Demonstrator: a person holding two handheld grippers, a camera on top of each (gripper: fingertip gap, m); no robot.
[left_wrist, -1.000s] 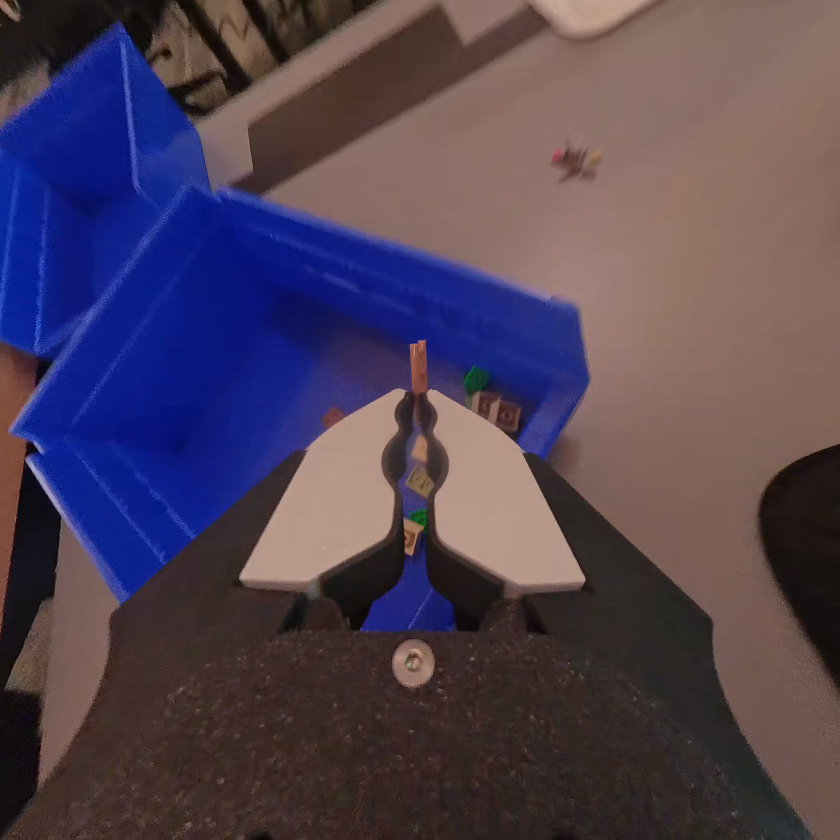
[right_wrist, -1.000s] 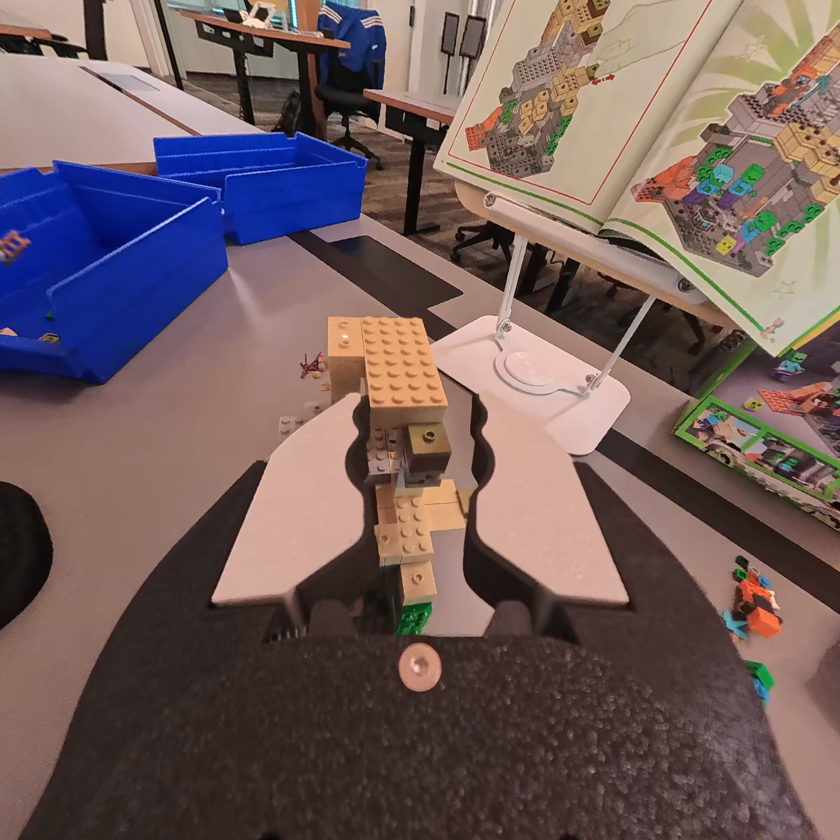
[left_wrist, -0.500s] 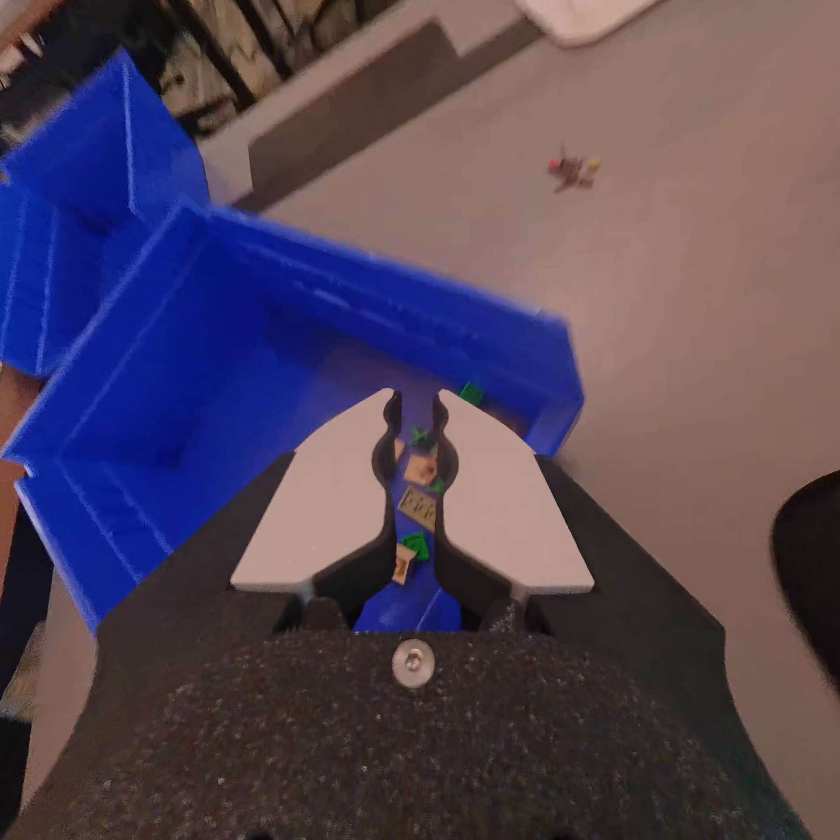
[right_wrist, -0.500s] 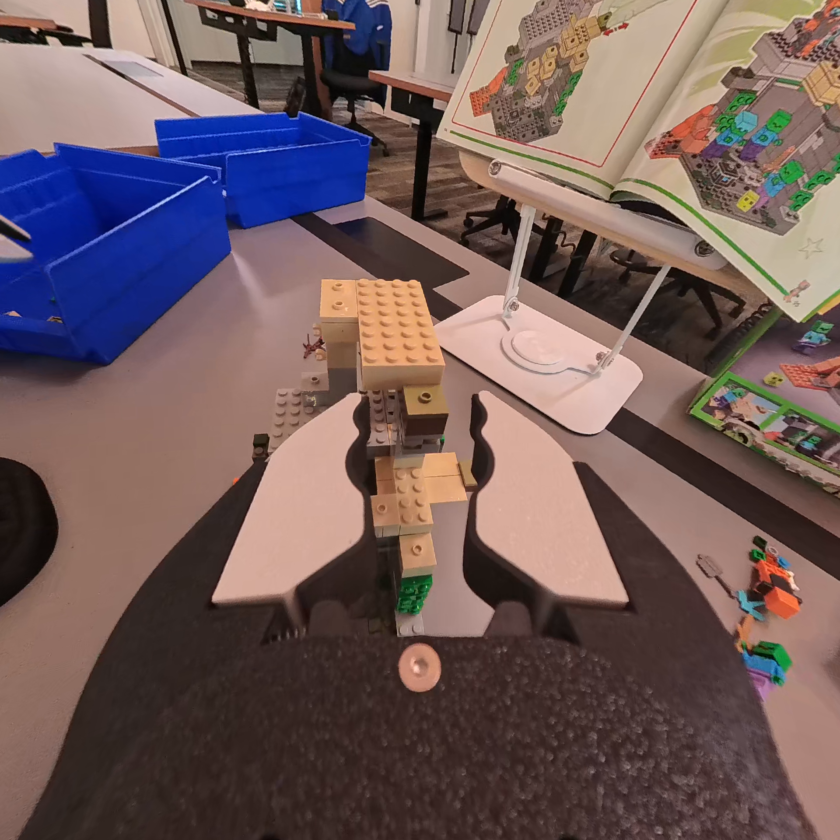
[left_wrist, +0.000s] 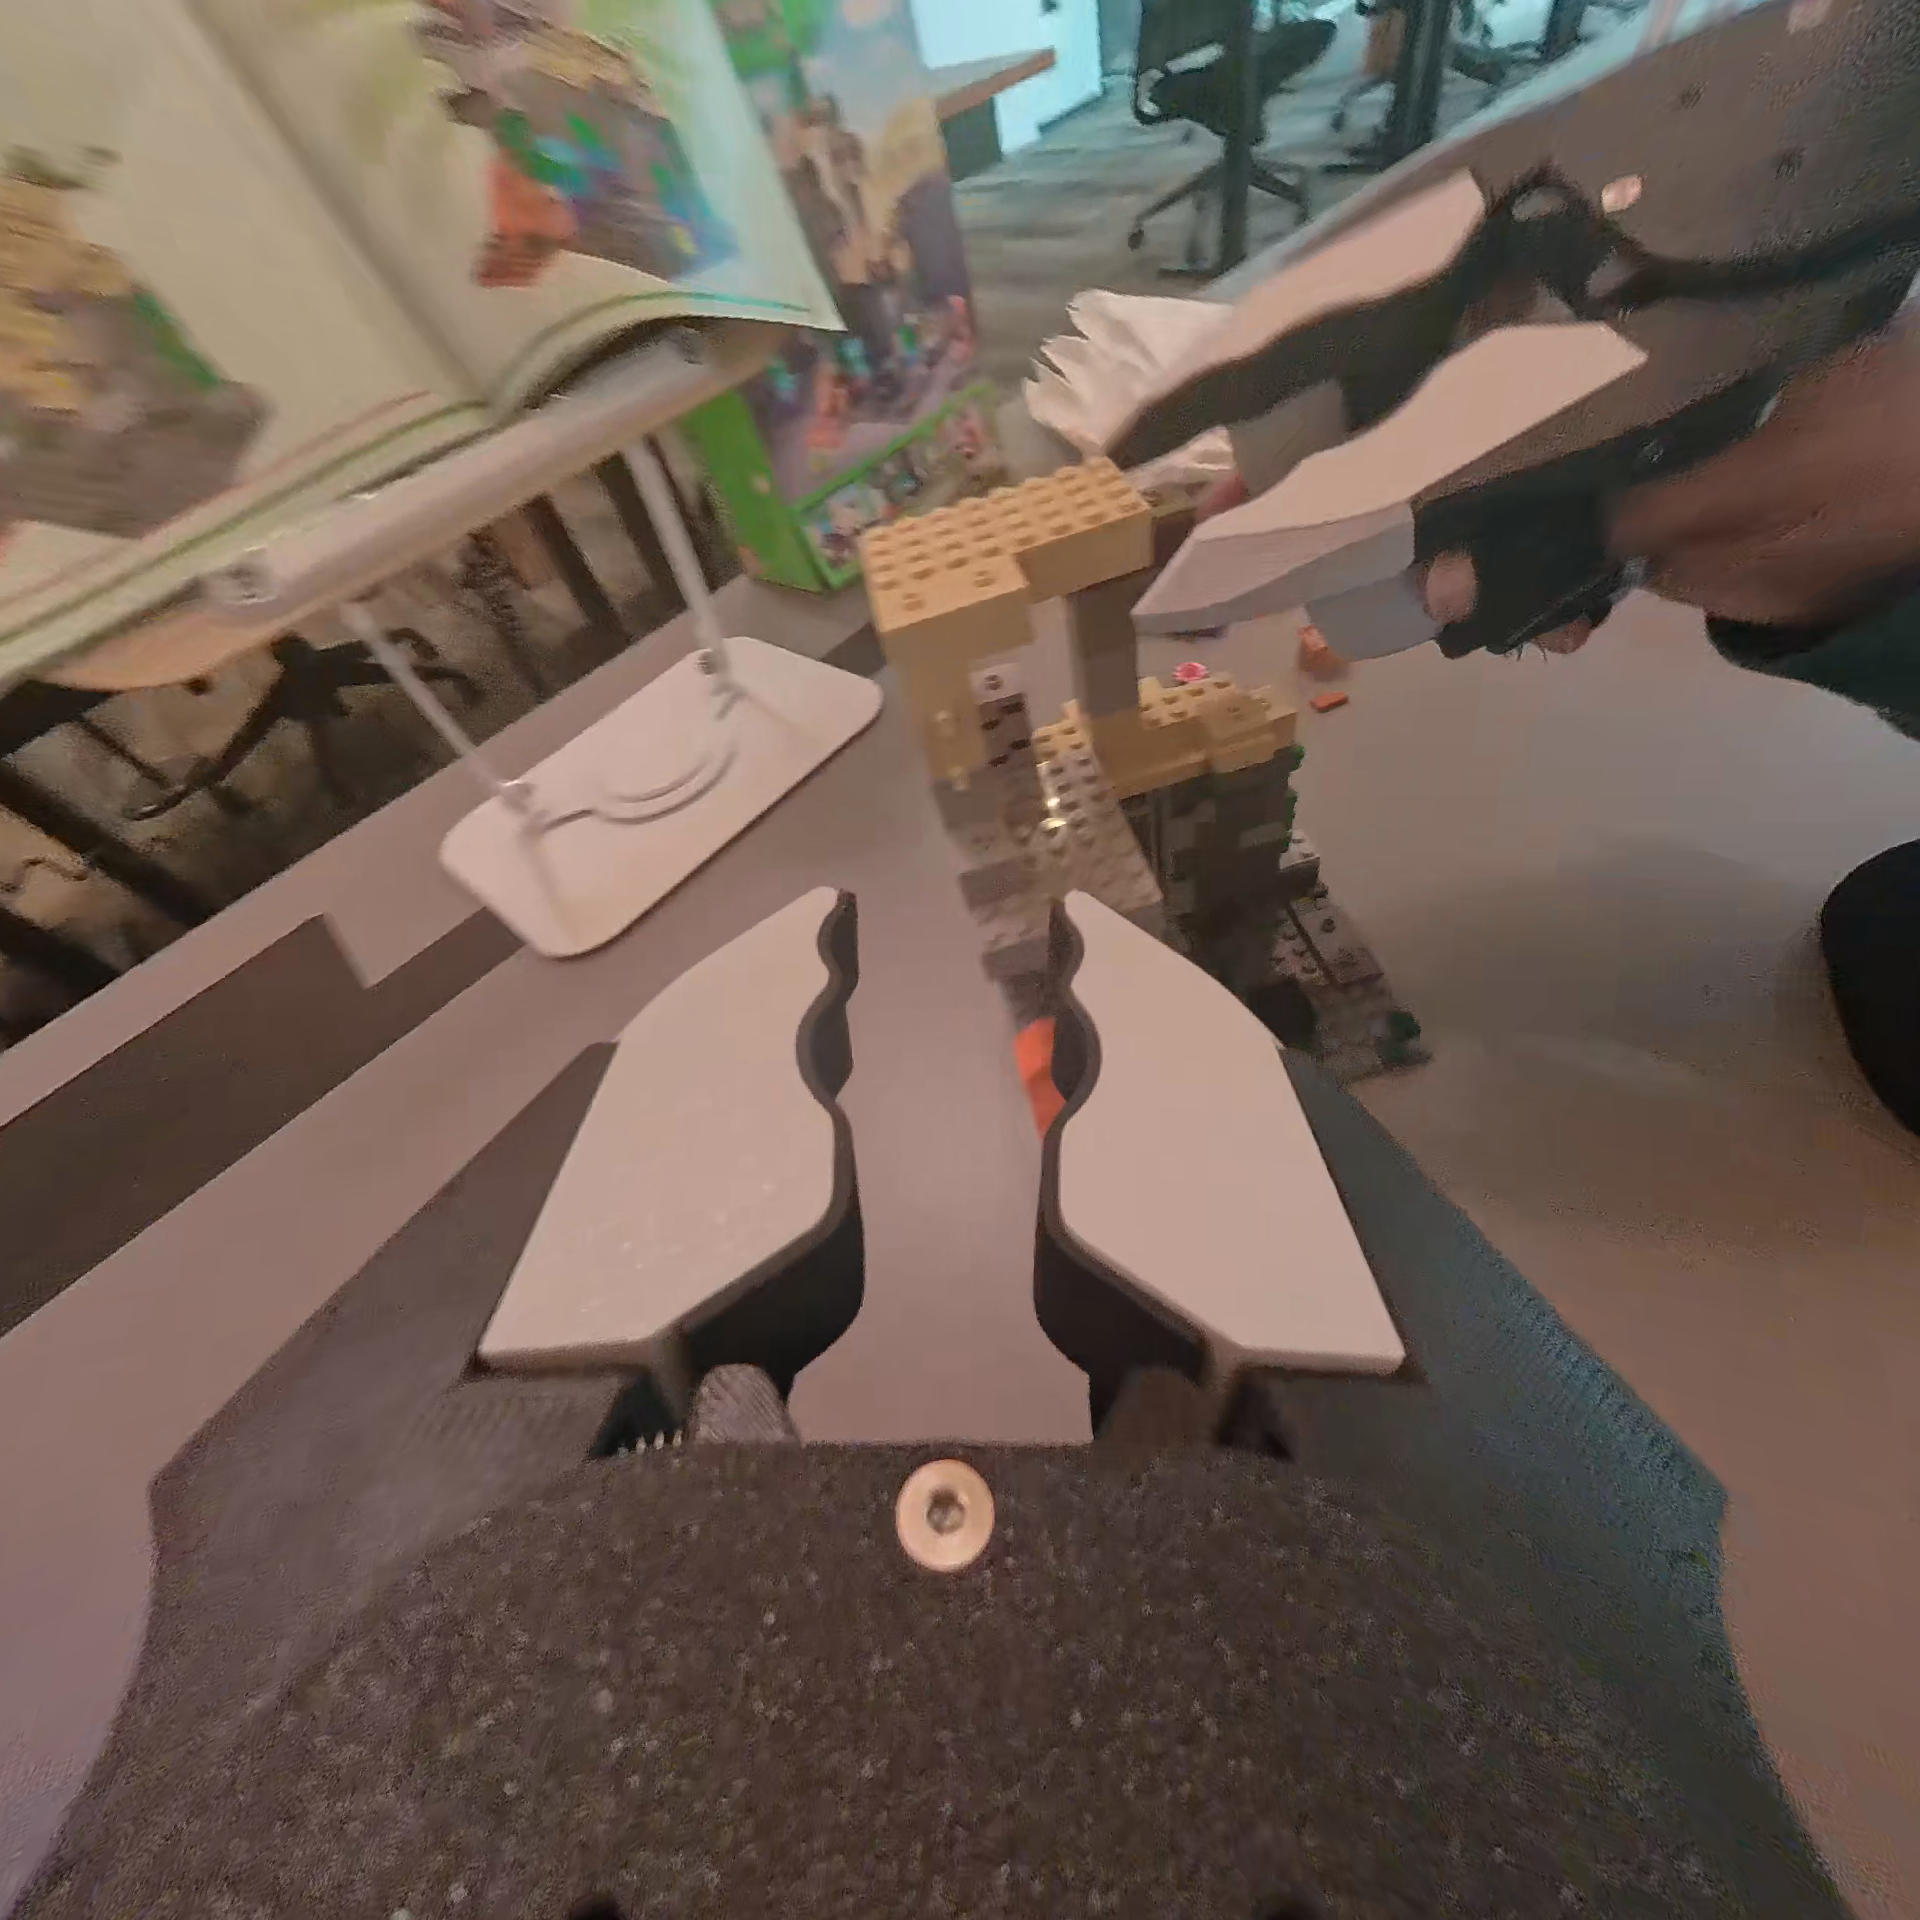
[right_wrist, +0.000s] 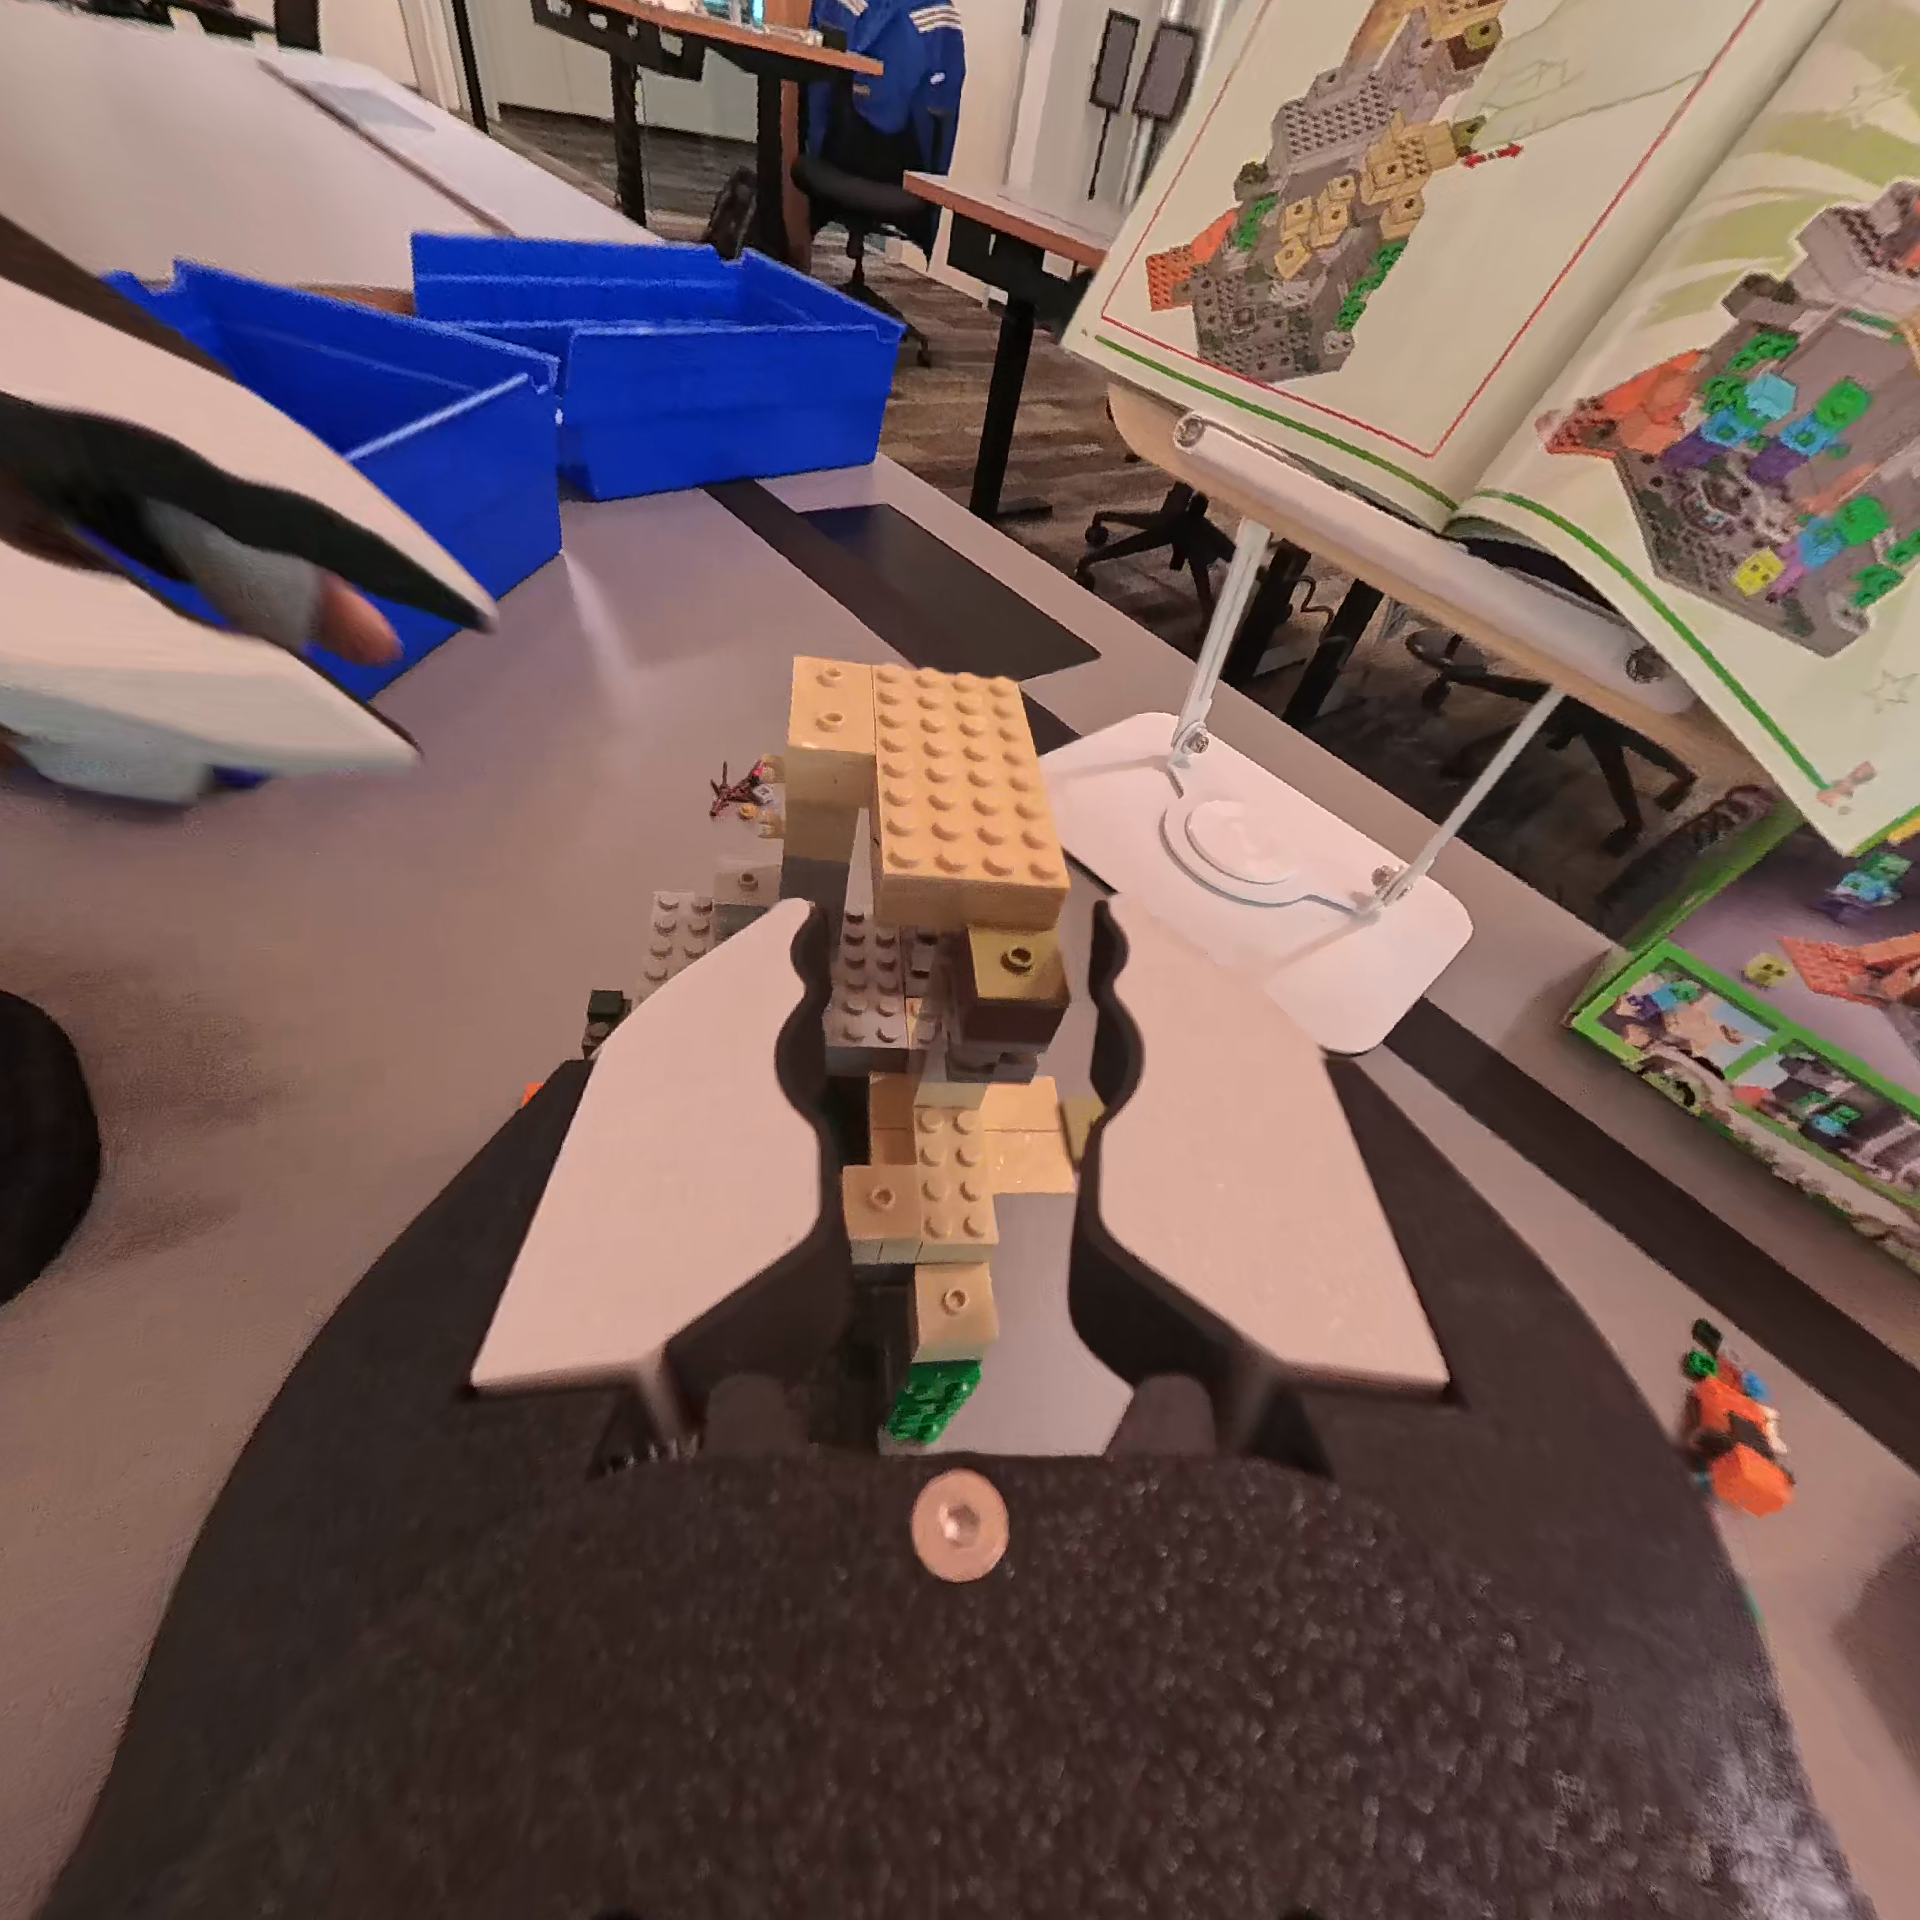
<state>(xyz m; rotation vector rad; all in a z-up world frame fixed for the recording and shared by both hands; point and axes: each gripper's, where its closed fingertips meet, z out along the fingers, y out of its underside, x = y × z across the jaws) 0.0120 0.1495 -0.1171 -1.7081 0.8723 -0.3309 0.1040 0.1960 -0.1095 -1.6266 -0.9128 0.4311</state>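
Left gripper (left_wrist: 951, 925): fingers spread, empty, near brick model (left_wrist: 1091, 748). Right gripper (right_wrist: 956, 925): fingers spread, straddling model. Only right view shows blue bins (right_wrist: 665, 374).

We have swung our left gripper (left_wrist: 951, 914) away from the blue bin (right_wrist: 416, 416), its jaws now wider and empty, toward the brick tower (left_wrist: 1049, 665). The small tan piece it pinched a second ago is gone from it.
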